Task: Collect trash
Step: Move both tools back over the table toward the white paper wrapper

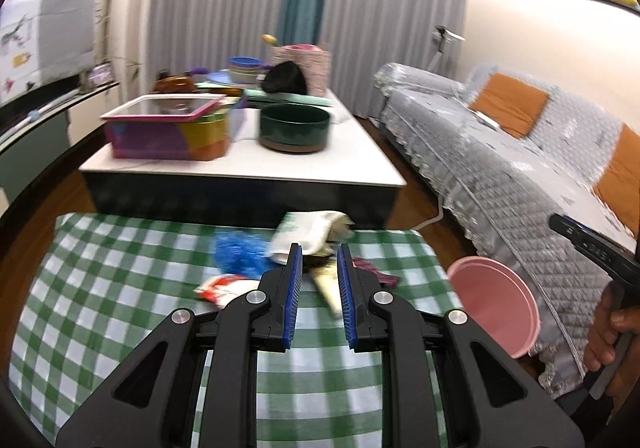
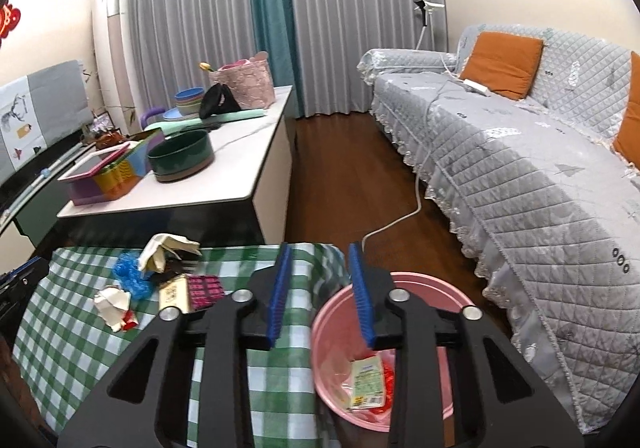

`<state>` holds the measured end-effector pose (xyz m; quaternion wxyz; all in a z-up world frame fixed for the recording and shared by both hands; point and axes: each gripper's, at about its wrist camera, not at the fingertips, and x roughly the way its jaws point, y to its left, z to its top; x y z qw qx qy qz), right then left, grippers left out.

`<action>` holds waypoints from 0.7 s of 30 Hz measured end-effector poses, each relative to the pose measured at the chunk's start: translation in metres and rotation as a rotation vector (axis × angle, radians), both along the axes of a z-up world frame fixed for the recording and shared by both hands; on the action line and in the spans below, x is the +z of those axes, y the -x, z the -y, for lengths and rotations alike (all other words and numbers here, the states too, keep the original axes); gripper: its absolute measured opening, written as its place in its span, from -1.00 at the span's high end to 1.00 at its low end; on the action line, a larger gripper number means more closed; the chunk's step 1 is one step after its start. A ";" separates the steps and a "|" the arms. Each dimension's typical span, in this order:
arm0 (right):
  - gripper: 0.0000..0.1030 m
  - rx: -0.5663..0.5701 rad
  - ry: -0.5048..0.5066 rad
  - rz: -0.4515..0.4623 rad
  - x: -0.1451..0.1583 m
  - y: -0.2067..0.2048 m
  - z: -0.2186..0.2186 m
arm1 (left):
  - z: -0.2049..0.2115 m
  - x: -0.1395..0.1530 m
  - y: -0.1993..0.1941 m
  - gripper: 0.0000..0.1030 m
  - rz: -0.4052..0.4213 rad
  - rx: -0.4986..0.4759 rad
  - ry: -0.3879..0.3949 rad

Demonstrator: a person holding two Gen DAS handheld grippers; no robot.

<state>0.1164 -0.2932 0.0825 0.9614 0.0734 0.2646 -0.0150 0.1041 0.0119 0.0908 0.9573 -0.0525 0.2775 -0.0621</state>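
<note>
Left gripper (image 1: pixel 318 254) parted, empty, above checked cloth (image 1: pixel 120 288); trash pile (image 1: pixel 308 248) just ahead. Right gripper (image 2: pixel 320 252) parted, empty; pink bin (image 2: pixel 340 328) beneath, sofa (image 2: pixel 520 188) rightward.

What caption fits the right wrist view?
Empty right gripper above pink bin holding wrappers; more trash remains on checkered cloth.

Crumpled wrappers (image 2: pixel 160 280) litter checked cloth; pink bin (image 2: pixel 384 352) holds some.
</note>
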 end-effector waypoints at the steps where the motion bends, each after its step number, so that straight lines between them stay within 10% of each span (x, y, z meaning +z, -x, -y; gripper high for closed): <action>1: 0.47 0.003 0.000 -0.002 -0.002 -0.002 -0.003 | -0.007 -0.001 0.000 0.64 0.000 0.015 0.006; 21: 0.48 0.094 -0.022 -0.095 -0.051 -0.044 -0.049 | -0.082 -0.055 -0.020 0.64 -0.086 0.209 0.077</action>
